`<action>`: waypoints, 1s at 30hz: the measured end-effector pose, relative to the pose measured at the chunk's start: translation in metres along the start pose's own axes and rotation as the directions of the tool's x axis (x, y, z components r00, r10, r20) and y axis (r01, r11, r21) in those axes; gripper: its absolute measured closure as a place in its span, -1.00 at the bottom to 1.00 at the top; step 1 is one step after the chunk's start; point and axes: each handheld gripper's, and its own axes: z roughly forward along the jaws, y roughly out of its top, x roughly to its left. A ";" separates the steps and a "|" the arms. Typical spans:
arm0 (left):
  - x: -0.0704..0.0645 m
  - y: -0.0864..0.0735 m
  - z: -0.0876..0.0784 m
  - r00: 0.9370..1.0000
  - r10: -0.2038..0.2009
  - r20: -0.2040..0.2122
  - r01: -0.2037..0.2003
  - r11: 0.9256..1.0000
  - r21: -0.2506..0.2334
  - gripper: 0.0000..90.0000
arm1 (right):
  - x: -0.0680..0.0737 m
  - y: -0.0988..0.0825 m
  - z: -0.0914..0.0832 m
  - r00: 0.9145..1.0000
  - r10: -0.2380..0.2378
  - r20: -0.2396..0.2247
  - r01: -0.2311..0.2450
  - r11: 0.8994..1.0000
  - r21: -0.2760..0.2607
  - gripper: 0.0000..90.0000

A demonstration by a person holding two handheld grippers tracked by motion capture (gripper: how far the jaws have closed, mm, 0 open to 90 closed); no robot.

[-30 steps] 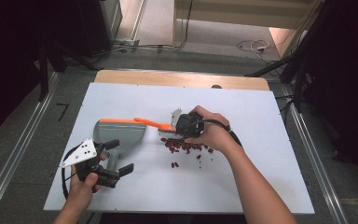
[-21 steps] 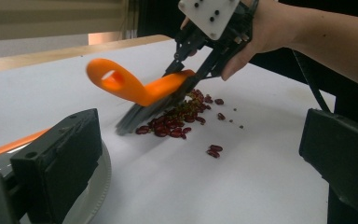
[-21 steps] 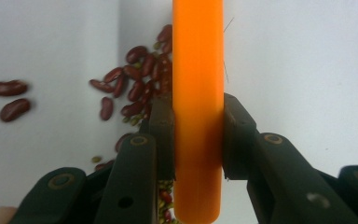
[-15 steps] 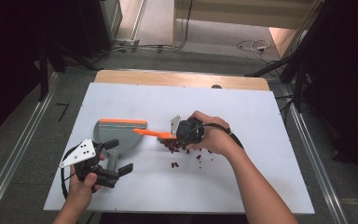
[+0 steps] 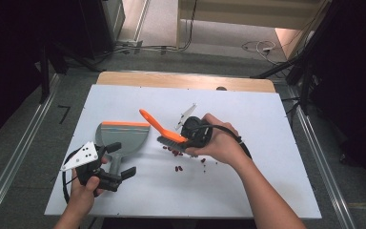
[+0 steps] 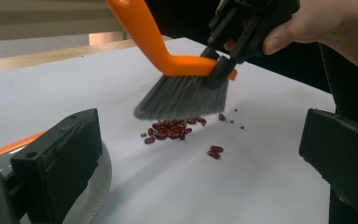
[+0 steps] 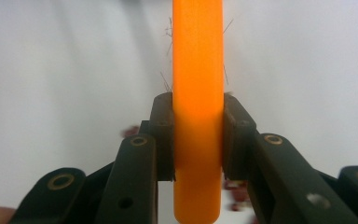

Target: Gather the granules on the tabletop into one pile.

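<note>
High view looks down; gripper views sit close (all share brush (image 5: 164, 131))

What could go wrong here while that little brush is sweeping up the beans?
1. The beans lie in a loose pile with stragglers apart; a quick stroke might scatter them or miss those.
2. The dustpan sits off to one side of the pile, so beans could roll past its orange lip.
3. The right gripper clamps only the brush's narrow orange handle; hard pressing could twist it in the jaws.
</note>
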 end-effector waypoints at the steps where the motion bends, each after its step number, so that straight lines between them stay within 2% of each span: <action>1: 0.000 0.000 0.000 1.000 0.002 0.000 -0.002 1.000 0.001 -1.00 | 0.002 0.000 0.002 0.999 0.037 -0.031 -0.037 0.999 0.005 0.52; 3: -0.001 0.000 0.001 1.000 0.002 0.001 -0.002 1.000 0.001 -1.00 | 0.003 0.000 0.006 0.992 0.090 -0.089 -0.089 0.996 0.012 0.52; 4: -0.001 0.000 0.001 1.000 0.003 0.001 -0.003 1.000 0.002 -1.00 | 0.003 0.001 0.008 0.984 0.135 -0.116 -0.134 0.991 0.017 0.52; 7: -0.001 0.000 0.000 1.000 0.001 -0.001 -0.001 1.000 0.001 -1.00 | 0.002 0.000 0.014 0.960 0.200 -0.198 -0.198 0.980 0.026 0.52; 8: 0.000 0.000 0.000 1.000 0.002 -0.002 -0.002 1.000 0.002 -1.00 | 0.002 0.001 0.016 0.947 0.226 -0.229 -0.224 0.974 0.034 0.52; 10: 0.000 0.000 0.000 1.000 0.000 -0.002 0.000 1.000 0.001 -1.00 | 0.002 0.002 0.021 0.929 0.253 -0.270 -0.252 0.967 0.040 0.52; 11: 0.000 0.000 0.000 1.000 0.000 -0.002 0.000 1.000 0.002 -1.00 | 0.001 0.003 0.024 0.915 0.284 -0.288 -0.283 0.958 0.047 0.52; 12: 0.000 0.000 0.000 1.000 0.000 -0.002 0.000 1.000 0.002 -1.00 | 0.000 0.003 0.027 0.911 0.286 -0.296 -0.285 0.957 0.048 0.52; 14: -0.001 0.000 0.000 1.000 0.001 0.004 -0.001 1.000 0.000 -1.00 | -0.004 0.004 0.037 0.891 0.331 -0.310 -0.327 0.943 0.068 0.52; 16: -0.001 0.000 0.000 1.000 0.003 0.003 -0.003 1.000 -0.001 -1.00 | -0.009 0.004 0.044 0.883 0.354 -0.308 -0.348 0.934 0.075 0.52; 18: -0.001 0.000 -0.001 1.000 0.004 0.001 -0.004 1.000 0.000 -1.00 | -0.015 0.003 0.049 0.874 0.386 -0.295 -0.380 0.922 0.081 0.52; 22: 0.000 0.000 -0.001 1.000 0.000 -0.001 0.000 1.000 -0.001 -1.00 | -0.028 -0.002 0.052 0.846 0.436 -0.306 -0.427 0.899 0.101 0.52; 23: 0.000 0.000 -0.001 1.000 0.001 -0.002 -0.001 1.000 -0.002 -1.00 | -0.031 -0.003 0.052 0.836 0.452 -0.311 -0.443 0.891 0.103 0.52; 26: 0.001 0.000 -0.002 1.000 0.002 -0.002 -0.002 1.000 -0.002 -1.00 | -0.042 -0.010 0.050 0.818 0.492 -0.298 -0.482 0.869 0.109 0.52; 27: 0.001 0.000 -0.001 1.000 0.001 -0.002 -0.001 1.000 -0.002 -1.00 | -0.044 -0.011 0.050 0.813 0.502 -0.295 -0.492 0.863 0.112 0.52; 28: 0.001 0.000 -0.001 1.000 0.002 -0.002 -0.002 1.000 -0.002 -1.00 | -0.048 -0.013 0.049 0.812 0.506 -0.292 -0.496 0.861 0.113 0.52; 30: 0.000 0.000 -0.001 1.000 0.000 -0.002 0.000 1.000 -0.003 -1.00 | -0.052 -0.017 0.047 0.805 0.524 -0.280 -0.515 0.850 0.109 0.52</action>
